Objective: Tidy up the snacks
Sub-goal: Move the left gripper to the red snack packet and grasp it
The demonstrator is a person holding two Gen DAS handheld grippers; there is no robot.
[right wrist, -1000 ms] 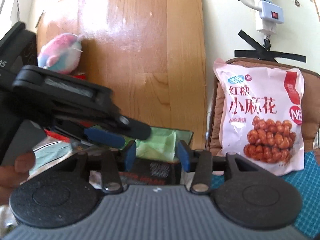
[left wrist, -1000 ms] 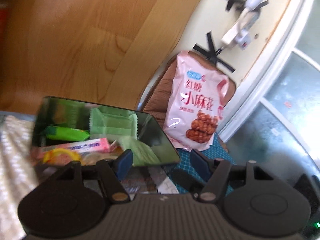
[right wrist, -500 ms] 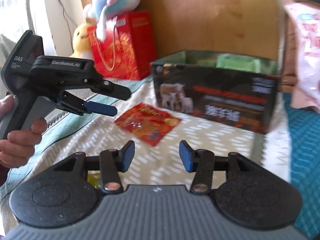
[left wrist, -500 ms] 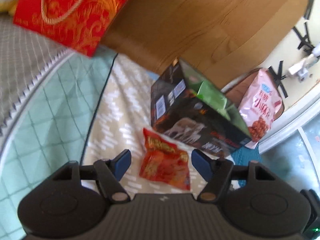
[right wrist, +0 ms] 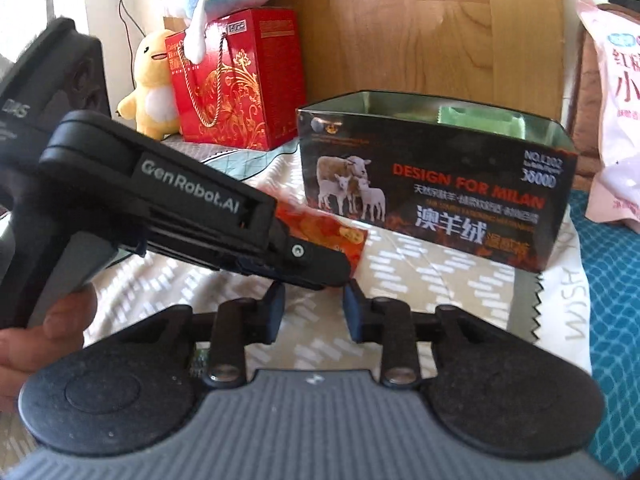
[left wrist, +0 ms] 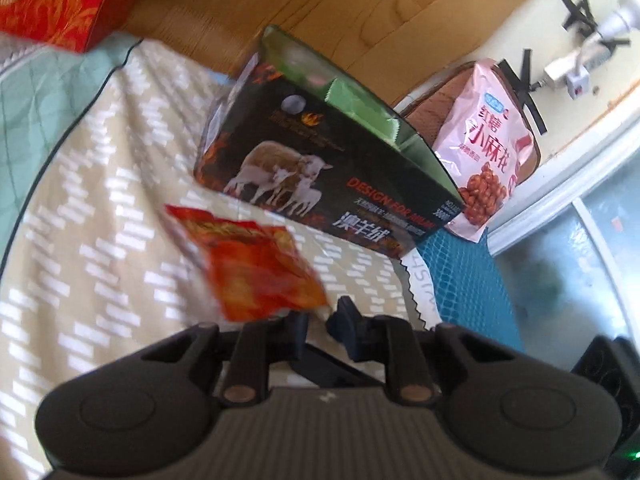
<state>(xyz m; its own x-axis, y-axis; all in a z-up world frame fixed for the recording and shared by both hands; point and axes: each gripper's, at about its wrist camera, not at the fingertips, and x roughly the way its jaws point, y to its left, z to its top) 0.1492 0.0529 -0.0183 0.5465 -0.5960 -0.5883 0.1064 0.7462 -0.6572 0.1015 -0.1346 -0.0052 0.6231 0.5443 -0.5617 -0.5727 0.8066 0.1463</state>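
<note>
Flat, red snack packet [left wrist: 256,268] boxward

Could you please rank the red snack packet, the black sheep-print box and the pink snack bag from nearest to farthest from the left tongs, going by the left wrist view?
1. Red snack packet: at the left tongs, its near corner at the tips.
2. Black sheep-print box: behind the packet, middle of the bed.
3. Pink snack bag: farthest, propped upright at the right beyond the box.
</note>
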